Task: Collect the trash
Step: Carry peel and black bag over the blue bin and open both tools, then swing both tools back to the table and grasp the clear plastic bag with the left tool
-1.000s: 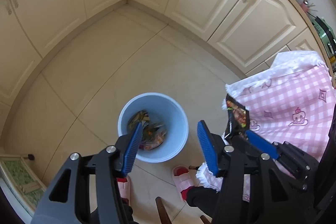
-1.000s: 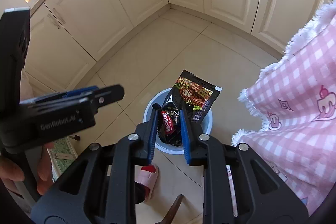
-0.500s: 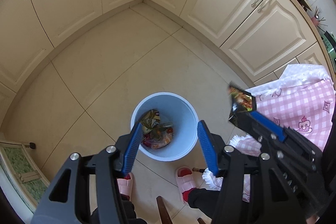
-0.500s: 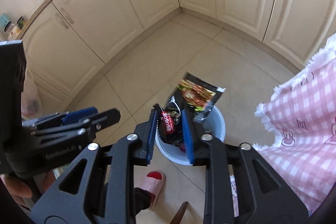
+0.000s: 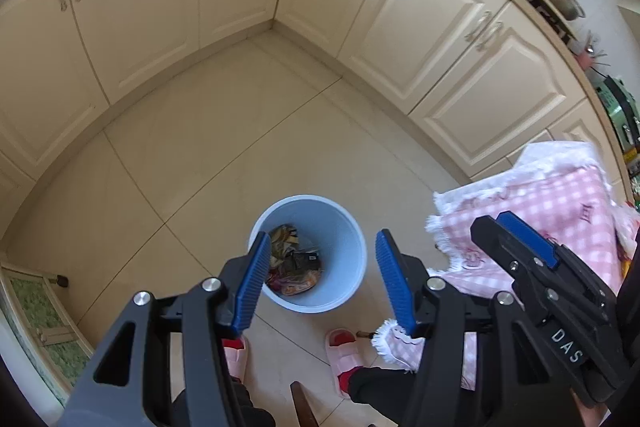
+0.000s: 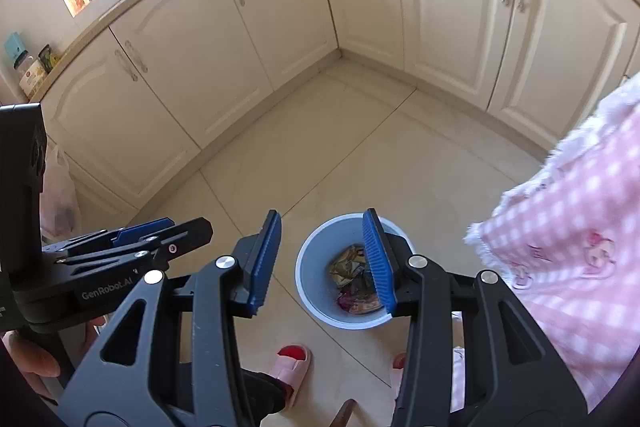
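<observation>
A light blue bin stands on the tiled floor with several crumpled snack wrappers inside; it also shows in the right wrist view with the wrappers. My left gripper is open and empty above the bin. My right gripper is open and empty, high above the bin's left side; it also shows at the right of the left wrist view.
Cream cabinets line the far walls and meet in a corner. A table with a pink checked cloth stands right of the bin. The person's pink slippers are just below the bin. A plastic bag hangs at left.
My right gripper opened and the black snack wrapper it held is gone from it; a dark wrapper now lies in the bin. Both grippers rose and drew back.
</observation>
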`<state>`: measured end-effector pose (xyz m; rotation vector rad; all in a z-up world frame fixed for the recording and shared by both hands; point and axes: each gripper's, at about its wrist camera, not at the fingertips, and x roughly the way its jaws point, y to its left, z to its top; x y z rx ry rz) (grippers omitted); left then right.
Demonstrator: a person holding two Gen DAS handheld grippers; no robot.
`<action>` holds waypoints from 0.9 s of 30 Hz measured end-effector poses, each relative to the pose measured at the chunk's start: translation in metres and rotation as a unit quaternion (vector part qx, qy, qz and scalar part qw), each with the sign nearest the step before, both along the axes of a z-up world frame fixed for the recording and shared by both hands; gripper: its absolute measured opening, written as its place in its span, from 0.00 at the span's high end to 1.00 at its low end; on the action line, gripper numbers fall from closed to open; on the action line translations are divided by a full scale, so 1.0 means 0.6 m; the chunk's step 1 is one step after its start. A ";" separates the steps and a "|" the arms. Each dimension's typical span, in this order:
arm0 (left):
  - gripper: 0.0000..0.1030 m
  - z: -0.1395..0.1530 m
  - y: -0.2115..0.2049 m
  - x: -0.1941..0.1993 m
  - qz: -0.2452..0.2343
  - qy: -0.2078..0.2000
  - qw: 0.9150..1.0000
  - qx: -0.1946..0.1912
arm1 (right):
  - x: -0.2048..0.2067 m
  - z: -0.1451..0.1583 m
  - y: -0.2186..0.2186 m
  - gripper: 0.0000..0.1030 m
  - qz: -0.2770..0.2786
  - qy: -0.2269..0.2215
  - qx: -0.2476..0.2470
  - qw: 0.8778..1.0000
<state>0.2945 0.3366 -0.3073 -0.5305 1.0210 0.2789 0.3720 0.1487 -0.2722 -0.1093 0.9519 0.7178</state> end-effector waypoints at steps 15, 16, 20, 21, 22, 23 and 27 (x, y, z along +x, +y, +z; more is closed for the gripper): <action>0.42 0.211 -0.249 -0.014 -0.130 -0.123 0.983 0.034 | -0.089 0.213 -0.276 0.55 -0.101 -0.121 0.071 0.985; 0.42 0.219 -0.269 -0.009 -0.143 -0.126 0.981 0.033 | -0.091 0.220 -0.304 0.55 -0.114 -0.127 0.072 0.983; 0.41 0.244 -0.381 0.026 -0.205 -0.132 0.969 0.032 | -0.097 0.235 -0.405 0.55 -0.166 -0.143 0.074 0.973; 0.41 0.247 -0.403 0.032 -0.217 -0.132 0.967 0.031 | -0.098 0.237 -0.429 0.55 -0.178 -0.144 0.075 0.971; 0.40 0.250 -0.429 0.042 -0.231 -0.132 0.964 0.028 | -0.097 0.236 -0.463 0.55 -0.195 -0.146 0.075 0.967; 0.39 0.250 -0.448 0.049 -0.241 -0.132 0.961 0.026 | -0.094 0.239 -0.483 0.55 -0.205 -0.146 0.075 0.965; 0.39 0.253 -0.538 0.093 -0.286 -0.134 0.948 0.033 | -0.088 0.222 -0.575 0.53 -0.251 -0.137 0.074 0.955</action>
